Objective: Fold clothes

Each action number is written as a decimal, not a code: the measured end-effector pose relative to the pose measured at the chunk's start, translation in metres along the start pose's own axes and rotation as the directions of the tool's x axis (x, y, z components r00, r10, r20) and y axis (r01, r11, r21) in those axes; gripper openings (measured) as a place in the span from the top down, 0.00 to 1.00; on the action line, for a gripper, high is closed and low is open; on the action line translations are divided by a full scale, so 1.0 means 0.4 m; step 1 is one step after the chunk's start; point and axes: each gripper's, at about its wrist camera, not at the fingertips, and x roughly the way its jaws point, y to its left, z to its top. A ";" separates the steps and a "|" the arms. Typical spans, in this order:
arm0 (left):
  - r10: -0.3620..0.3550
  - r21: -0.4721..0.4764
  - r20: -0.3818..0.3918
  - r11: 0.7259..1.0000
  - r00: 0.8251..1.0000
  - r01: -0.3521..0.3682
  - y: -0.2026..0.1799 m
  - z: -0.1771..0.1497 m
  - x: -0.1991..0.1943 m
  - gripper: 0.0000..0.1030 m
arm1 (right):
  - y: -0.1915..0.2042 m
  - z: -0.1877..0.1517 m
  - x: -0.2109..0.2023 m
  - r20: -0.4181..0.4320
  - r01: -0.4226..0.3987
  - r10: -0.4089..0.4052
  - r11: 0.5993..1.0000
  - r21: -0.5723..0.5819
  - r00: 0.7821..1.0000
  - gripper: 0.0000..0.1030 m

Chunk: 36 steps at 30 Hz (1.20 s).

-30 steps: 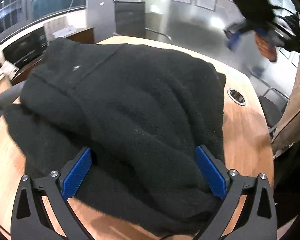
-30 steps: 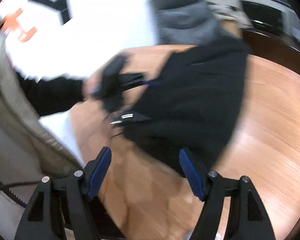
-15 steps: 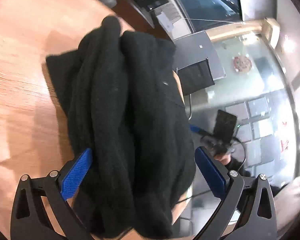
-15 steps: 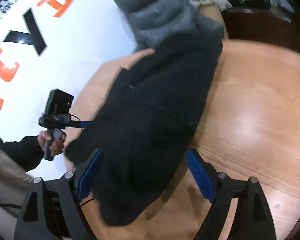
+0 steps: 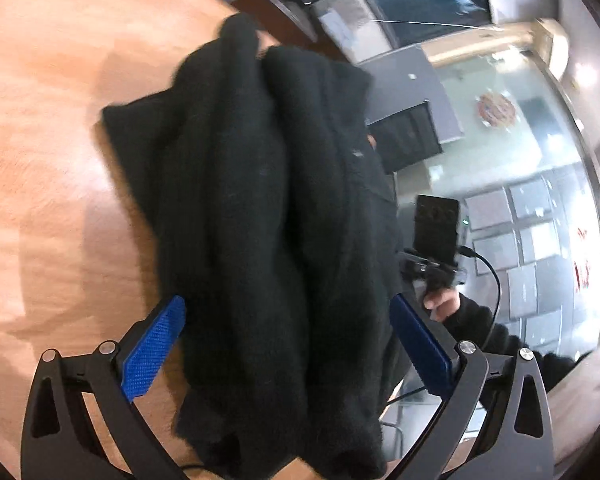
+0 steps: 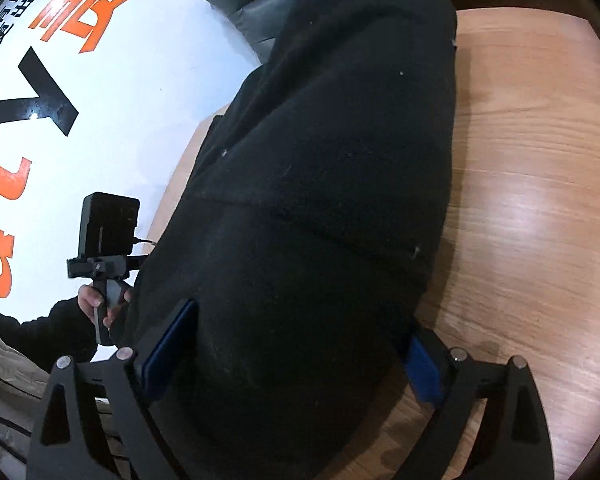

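A black fleece garment [image 5: 268, 216] lies folded in a thick bundle on the wooden table [image 5: 40, 160]. My left gripper [image 5: 288, 344] is open, with its blue pads on either side of the bundle's near end. In the right wrist view the same garment [image 6: 331, 200] fills the middle of the frame. My right gripper [image 6: 296, 356] is open and straddles the opposite end of the bundle; its right pad is partly hidden by cloth. Each gripper shows in the other's view, the right one [image 5: 435, 240] and the left one [image 6: 108, 240], both held in a hand.
The table [image 6: 539, 160] runs out to a curved edge. A grey cushion or chair [image 6: 260, 8] sits beyond the garment. A white wall with orange and black lettering [image 6: 60, 60] stands behind. A dark office chair [image 5: 407, 136] and glass partitions are beyond the table.
Both grippers have swung round and closed in on the bundle's two ends. The right gripper has moved from clear of the cloth to straddling it. The garment now looks more compact.
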 end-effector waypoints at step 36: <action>0.215 0.121 0.210 0.962 0.954 -0.244 0.058 0.068 -0.882 0.47 | 0.762 0.106 0.368 0.219 0.162 -0.096 0.937 -0.308 0.971 0.53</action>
